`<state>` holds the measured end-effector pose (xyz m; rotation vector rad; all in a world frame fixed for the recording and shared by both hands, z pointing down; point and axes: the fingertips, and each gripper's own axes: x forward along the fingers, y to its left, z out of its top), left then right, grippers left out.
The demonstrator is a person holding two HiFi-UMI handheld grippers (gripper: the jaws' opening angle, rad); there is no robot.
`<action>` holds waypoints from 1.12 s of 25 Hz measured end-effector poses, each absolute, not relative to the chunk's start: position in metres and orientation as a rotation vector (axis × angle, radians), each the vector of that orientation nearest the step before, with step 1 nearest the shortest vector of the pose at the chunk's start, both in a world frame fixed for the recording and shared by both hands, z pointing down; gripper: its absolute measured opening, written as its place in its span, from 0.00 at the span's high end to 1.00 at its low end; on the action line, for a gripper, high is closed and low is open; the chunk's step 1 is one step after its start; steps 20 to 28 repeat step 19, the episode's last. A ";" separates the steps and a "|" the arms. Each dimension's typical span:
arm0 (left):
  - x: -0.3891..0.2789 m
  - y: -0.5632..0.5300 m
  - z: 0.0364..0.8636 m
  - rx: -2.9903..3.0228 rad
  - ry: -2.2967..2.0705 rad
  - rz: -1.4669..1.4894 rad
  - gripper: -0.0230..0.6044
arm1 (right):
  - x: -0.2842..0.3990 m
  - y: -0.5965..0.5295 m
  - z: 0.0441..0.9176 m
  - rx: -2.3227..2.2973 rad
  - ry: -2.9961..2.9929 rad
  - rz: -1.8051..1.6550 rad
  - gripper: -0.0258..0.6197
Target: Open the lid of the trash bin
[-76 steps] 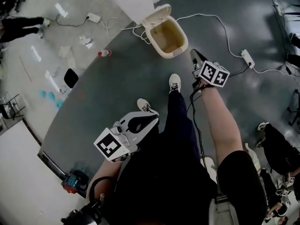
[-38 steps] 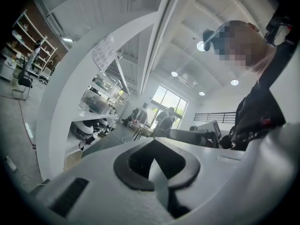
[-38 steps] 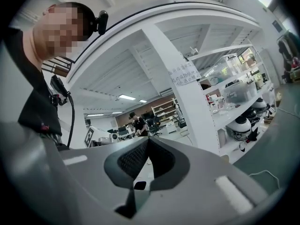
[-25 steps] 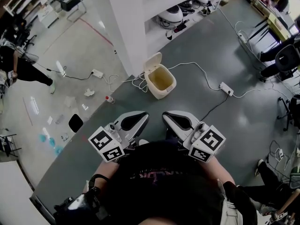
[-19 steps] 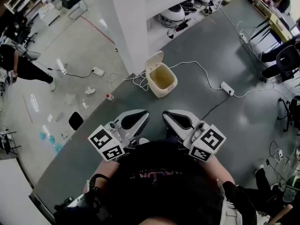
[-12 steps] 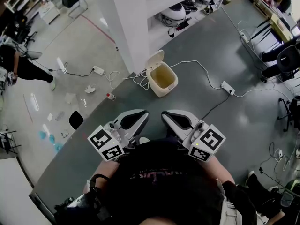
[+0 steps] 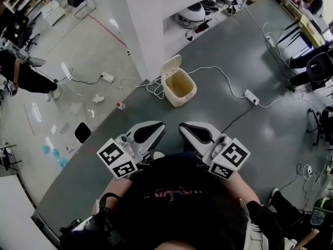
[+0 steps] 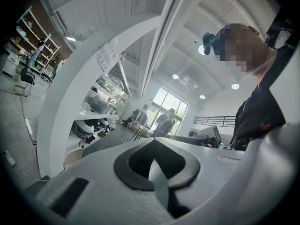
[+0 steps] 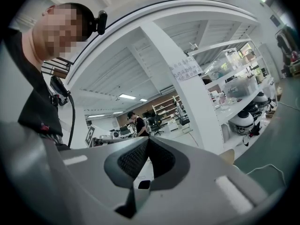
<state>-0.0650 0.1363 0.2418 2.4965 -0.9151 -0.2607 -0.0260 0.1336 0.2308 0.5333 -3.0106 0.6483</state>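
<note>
The cream plastic trash bin (image 7: 182, 99) stands on the grey floor (image 7: 229, 56) at upper centre, its hinged lid (image 7: 170, 65) already upright; the task looks done. The left gripper (image 7: 160, 127) and right gripper (image 7: 183, 127) sit at lower centre, well apart from it, jaws closed on nothing; no further move seems needed.

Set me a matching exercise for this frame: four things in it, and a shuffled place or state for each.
1 lid
2 power strip
3 bottle
4 right tongs

A shut, nothing between them
B on the floor, right of the trash bin
C raised open
D on the floor, left of the trash bin

Pairs: 1-C, 2-B, 3-D, 4-A
</note>
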 end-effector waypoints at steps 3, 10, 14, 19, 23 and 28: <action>-0.064 0.136 0.240 2.500 -0.910 -0.258 0.96 | -0.027 0.133 0.229 0.533 -3.007 0.650 0.95; -0.063 0.137 0.237 2.513 -0.906 -0.253 0.96 | -0.026 0.133 0.227 0.538 -3.013 0.656 0.95; -0.062 0.139 0.237 2.519 -0.905 -0.250 0.96 | -0.025 0.135 0.227 0.540 -3.016 0.658 0.95; -0.063 0.142 0.235 2.527 -0.906 -0.250 0.96 | -0.027 0.138 0.226 0.535 -3.021 0.649 0.95; -0.063 0.142 0.235 2.527 -0.906 -0.250 0.96 | -0.027 0.138 0.226 0.535 -3.021 0.649 0.95; -0.063 0.142 0.235 2.527 -0.906 -0.250 0.96 | -0.027 0.138 0.226 0.535 -3.021 0.649 0.95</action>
